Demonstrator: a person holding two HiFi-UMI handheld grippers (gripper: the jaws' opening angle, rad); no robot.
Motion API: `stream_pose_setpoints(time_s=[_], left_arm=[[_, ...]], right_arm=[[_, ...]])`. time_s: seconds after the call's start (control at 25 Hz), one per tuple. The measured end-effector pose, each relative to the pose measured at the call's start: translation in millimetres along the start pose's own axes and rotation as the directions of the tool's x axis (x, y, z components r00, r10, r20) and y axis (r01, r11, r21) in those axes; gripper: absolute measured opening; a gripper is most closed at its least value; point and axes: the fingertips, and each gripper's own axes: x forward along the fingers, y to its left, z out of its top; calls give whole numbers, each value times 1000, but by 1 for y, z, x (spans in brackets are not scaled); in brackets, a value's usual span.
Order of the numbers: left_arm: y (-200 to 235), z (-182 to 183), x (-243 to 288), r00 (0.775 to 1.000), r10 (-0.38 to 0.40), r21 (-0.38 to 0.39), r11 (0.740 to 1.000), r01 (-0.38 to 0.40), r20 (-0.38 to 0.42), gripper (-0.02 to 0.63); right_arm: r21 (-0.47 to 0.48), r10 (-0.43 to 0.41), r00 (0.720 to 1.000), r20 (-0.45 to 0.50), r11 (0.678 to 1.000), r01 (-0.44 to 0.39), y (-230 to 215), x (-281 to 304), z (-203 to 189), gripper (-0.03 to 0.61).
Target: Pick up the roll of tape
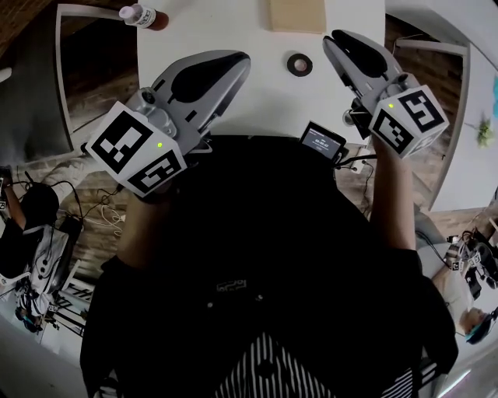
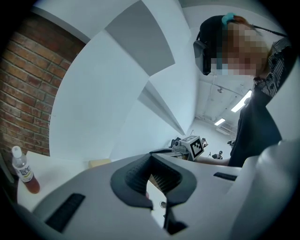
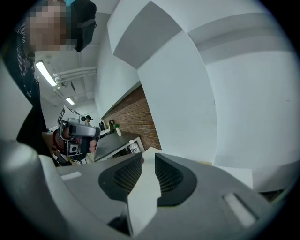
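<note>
Head view, both grippers held over a white table (image 1: 226, 27). The left gripper (image 1: 240, 62) had its jaw tips together with nothing between them. The right gripper (image 1: 336, 39) had its jaws a narrow gap apart, empty, with bare tabletop showing through the gap. The roll of tape (image 1: 299, 64) lay flat on the table just left of the right gripper's tip, between the two grippers and touching neither. A bottle (image 1: 144, 15) lay beyond the left gripper, well to its left.

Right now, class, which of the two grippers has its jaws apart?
The right gripper: its own view shows a clear gap between its jaws, with nothing in it. The left gripper has jaws that meet at their tips.
</note>
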Motion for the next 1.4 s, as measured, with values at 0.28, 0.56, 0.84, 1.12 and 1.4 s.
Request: stream_pose_setpoints(time_s=[0.28,0.56,0.84,1.12,1.4], left_arm=[[3,-2,1,1000,13,-22,1000,-14,-21,8],[8,-13,0,999,18,-46,999,-20,-37,8],[9,-11,0,999,31,-49,998,-33,-37,8],[6,-18,-4,998,44,-63,997,-47,-47,8],[9,-19,-11,997,64,-67,996,-67,-48,8]], right_arm=[[75,5,999,-41,997,-2,-19,9,-20,138],[96,-28,996,-90,995,36,-32,18,-43,200],[137,-53,986,-160,988,75,-48,21,-81,256],[163,-82,973,-217,979,119,-61,25,-114,305],[187,-95,944,-317,969,160,-71,39,-166,348]])
